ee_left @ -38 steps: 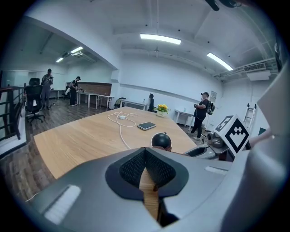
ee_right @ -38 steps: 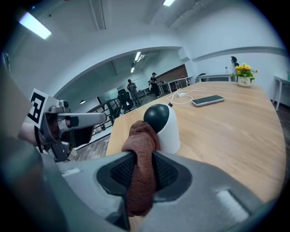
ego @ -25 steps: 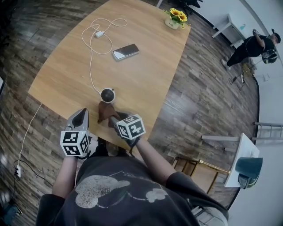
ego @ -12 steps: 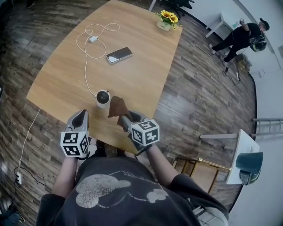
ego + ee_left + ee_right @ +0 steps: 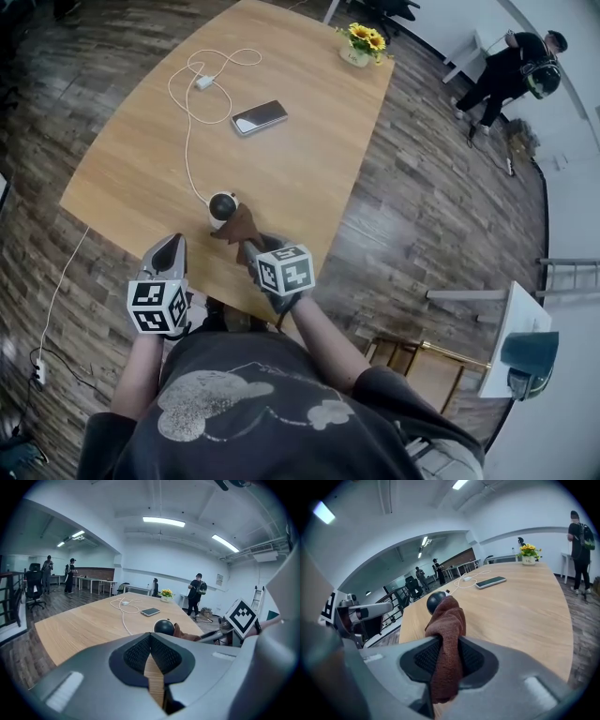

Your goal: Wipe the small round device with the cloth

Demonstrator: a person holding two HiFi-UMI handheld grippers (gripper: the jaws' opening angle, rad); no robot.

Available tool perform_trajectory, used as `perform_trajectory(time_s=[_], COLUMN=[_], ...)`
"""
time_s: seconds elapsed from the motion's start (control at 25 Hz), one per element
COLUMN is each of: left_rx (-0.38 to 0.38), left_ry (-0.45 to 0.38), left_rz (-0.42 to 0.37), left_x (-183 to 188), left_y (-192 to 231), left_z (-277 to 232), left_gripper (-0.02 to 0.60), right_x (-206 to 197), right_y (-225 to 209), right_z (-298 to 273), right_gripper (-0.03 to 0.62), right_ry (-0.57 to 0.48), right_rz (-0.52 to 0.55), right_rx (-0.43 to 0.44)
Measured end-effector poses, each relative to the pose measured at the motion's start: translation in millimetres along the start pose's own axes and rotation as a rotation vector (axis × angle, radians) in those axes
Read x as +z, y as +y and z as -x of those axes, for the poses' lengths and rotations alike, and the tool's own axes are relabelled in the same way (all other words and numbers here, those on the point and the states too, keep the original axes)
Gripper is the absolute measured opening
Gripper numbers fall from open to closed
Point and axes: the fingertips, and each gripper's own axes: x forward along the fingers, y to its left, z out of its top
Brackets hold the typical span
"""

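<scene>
**One cloth [image 5: 236,225] at the small round device [image 5: 223,204], wiping hardly begun**

We grip the brown cloth firmly in the right tool [image 5: 445,656], and its free end reaches the device. We judge that most of the wiping is left. The left tool [image 5: 152,651] is closed on nothing. The right gripper view shows the pinched fold. The head view shows instead how near the device stands to the front edge of the bench [image 5: 309,141].

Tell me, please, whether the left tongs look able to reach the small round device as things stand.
Probably yes: the left tongs, shut and empty, face the small round device across bare table; the cloth in the right tongs is at its right side.
</scene>
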Motion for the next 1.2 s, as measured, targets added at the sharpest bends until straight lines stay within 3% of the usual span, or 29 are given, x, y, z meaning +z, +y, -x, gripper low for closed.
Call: perform_trajectory(time_s=[0.24, 0.56, 0.84, 1.2], left_rx=[0.033, 0.032, 0.001, -0.02], left_ry=[0.006, 0.017, 0.003, -0.005], left_rz=[0.018, 0.023, 0.007, -0.012], left_x=[-6.7, -14.0, -6.3, 0.7], left_y=[7.3, 5.9, -6.4, -15.9], left_z=[7.0, 6.1, 0.3, -8.9], left_gripper=[0.02, 0.02, 0.02, 0.02], right_x=[-23.7, -24.6, 13.0, 85.7], right_y=[-8.0, -11.9, -45.9, -55.6], right_z=[-16.9, -7.1, 51.5, 52.8], right_gripper=[0.08, 0.079, 0.079, 0.079], right_ry=[0.07, 0.063, -0.116, -0.203], right_rz=[-0.024, -0.011, -0.022, 0.17], right_rx=[-0.007, -0.01, -0.074, -0.06])
